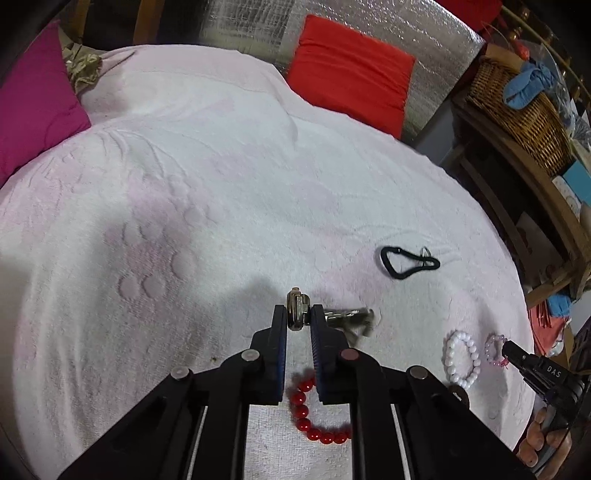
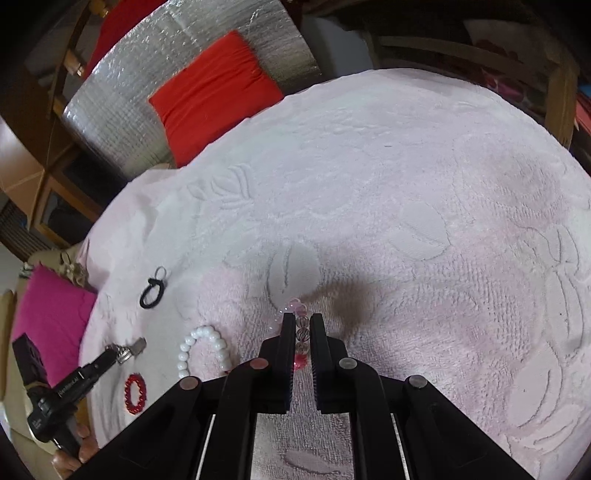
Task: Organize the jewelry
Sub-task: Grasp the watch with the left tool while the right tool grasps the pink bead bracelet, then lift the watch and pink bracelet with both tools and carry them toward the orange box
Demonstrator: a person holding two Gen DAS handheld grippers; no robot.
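In the left wrist view my left gripper [image 1: 298,314] is shut on a metal watch-like piece [image 1: 295,301], whose band trails off to the right. A red bead bracelet [image 1: 317,413] lies on the pink towel [image 1: 221,184] under the fingers. To the right lie a white bead bracelet [image 1: 461,360] and a black hair tie [image 1: 408,260]. In the right wrist view my right gripper [image 2: 301,319] is shut on a pink and clear bead bracelet [image 2: 297,305], a little above the towel. The white bracelet [image 2: 205,350], the red bracelet [image 2: 135,392] and the hair tie [image 2: 153,291] lie to its left.
A red cushion [image 1: 351,74] on a silver foil mat [image 1: 424,33] lies beyond the towel. A magenta cushion [image 1: 33,107] sits at the far left. A wicker basket [image 1: 517,107] with blue cloth stands on wooden shelving at the right edge.
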